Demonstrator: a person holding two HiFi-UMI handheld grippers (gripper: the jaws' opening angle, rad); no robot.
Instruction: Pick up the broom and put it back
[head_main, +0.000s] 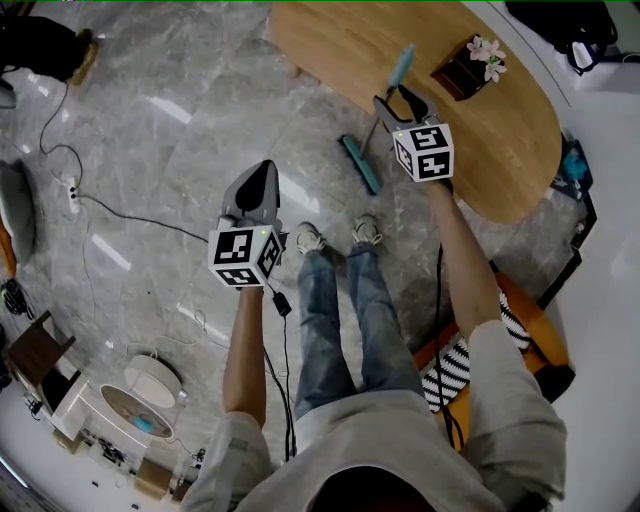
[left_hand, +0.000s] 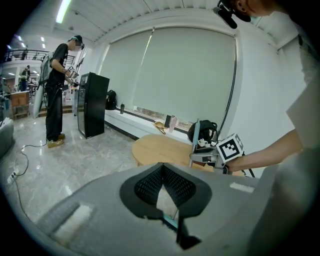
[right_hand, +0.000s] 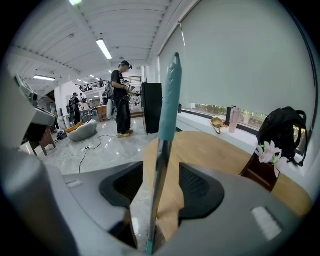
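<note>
"So, where's the broom (head_main: 361, 166) now?"

"Leaning against the wooden table (head_main: 330, 40). Its brush head is on the marble floor (head_main: 180, 150), and the teal-tipped handle (right_hand: 162, 145) slants up over the table's edge. My right gripper (head_main: 393, 100) has its jaws wide. The handle stands between them with a gap on either side, so nothing is gripped."

"And your left?"

"My left gripper (left_hand: 163, 167) hangs over the floor, well apart from the broom, jaws together and empty."

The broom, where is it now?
Head view, upper right: the broom stands on the floor by the wooden table, its handle between the right claw's open jaws.
</note>
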